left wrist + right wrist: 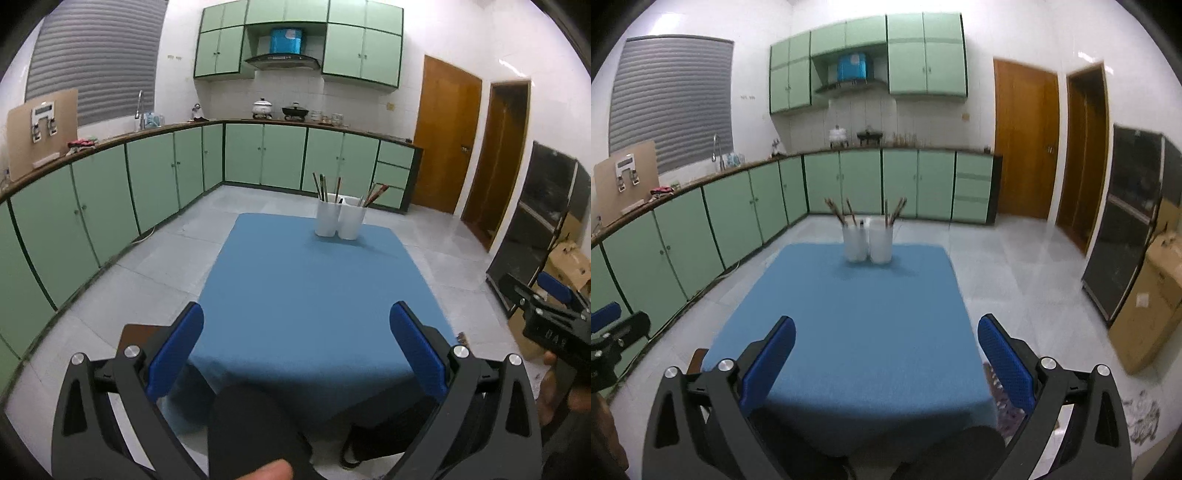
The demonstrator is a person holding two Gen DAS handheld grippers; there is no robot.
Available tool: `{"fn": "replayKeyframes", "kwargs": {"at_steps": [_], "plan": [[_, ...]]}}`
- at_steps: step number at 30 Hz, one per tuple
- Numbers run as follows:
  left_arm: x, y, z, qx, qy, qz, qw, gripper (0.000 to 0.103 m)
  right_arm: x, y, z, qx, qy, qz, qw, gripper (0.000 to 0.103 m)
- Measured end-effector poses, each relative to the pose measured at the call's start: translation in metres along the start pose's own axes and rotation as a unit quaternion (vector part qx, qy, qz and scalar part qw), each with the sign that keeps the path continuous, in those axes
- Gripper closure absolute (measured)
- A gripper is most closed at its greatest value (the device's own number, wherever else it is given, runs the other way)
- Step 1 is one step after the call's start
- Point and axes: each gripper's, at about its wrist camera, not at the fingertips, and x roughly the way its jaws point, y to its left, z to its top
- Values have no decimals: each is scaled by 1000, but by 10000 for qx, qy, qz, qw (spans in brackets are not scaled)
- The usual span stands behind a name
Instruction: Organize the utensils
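Two white cups stand side by side at the far end of a table with a blue cloth [306, 288]. The left cup [327, 218] and the right cup [352, 221] each hold several brown chopsticks [323, 188]. They also show in the right wrist view: left cup [854, 243], right cup [881, 244]. My left gripper [295, 343] is open and empty, above the table's near edge. My right gripper [886, 350] is open and empty, also at the near edge. The right gripper shows at the right edge of the left wrist view [546, 317].
Green kitchen cabinets [110, 199] run along the left and far walls, with pots on the counter. Wooden doors [443, 133] stand at the right. A dark glass cabinet [1126, 229] and cardboard boxes [1148, 302] stand right of the table on the tiled floor.
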Motion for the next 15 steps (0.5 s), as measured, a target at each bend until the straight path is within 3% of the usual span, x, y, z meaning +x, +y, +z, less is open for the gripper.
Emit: {"fn": "replayKeyframes", "kwargs": {"at_steps": [7, 15], "plan": [[-26, -13, -2, 110, -309, 230, 9992, 5, -29, 2, -2, 2, -185, 19, 9998, 6], [-39, -20, -6, 161, -438, 95, 9989, 5, -35, 1, 2, 30, -355, 27, 9994, 6]]}}
